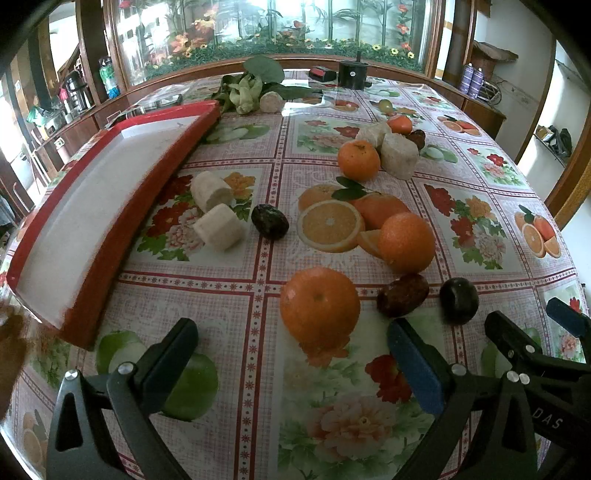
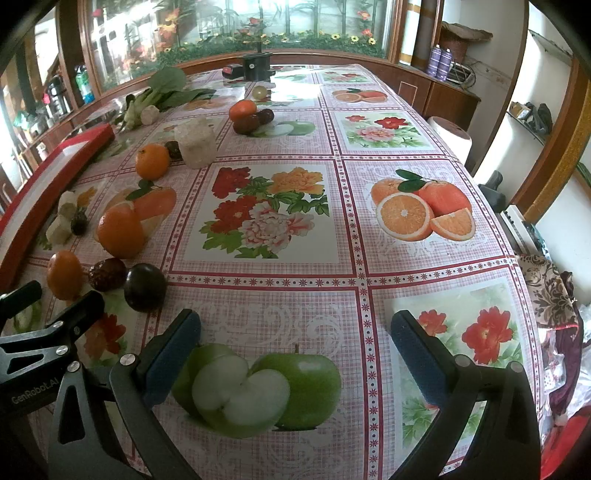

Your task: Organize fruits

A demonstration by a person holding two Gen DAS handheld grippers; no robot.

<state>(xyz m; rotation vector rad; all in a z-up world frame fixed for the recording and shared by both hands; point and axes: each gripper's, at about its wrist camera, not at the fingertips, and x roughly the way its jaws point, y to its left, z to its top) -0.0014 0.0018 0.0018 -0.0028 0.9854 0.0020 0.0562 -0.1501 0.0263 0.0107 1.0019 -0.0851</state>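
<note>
Oranges [image 1: 320, 303] loose on tablecloth [image 1: 236, 280] — both grippers [image 1: 291, 354] [image 2: 295, 347] agape.

Printed vinyl tablecloth [image 2: 369, 295] of flowers, oranges and apples over a dining table. At the far edge, leafy greens [image 1: 258, 79] beside a black cylindrical holder [image 1: 353, 74] and a small red-and-black object [image 1: 323, 73]. Behind, a glass-fronted display of artificial flowers and bamboo [image 1: 273, 29]. To the right, two purple spray cans [image 2: 441, 62] on a wooden sideboard near a woven basket [image 2: 456, 37]. Patterned fabric [image 2: 550, 291] beyond the table's right edge.
</note>
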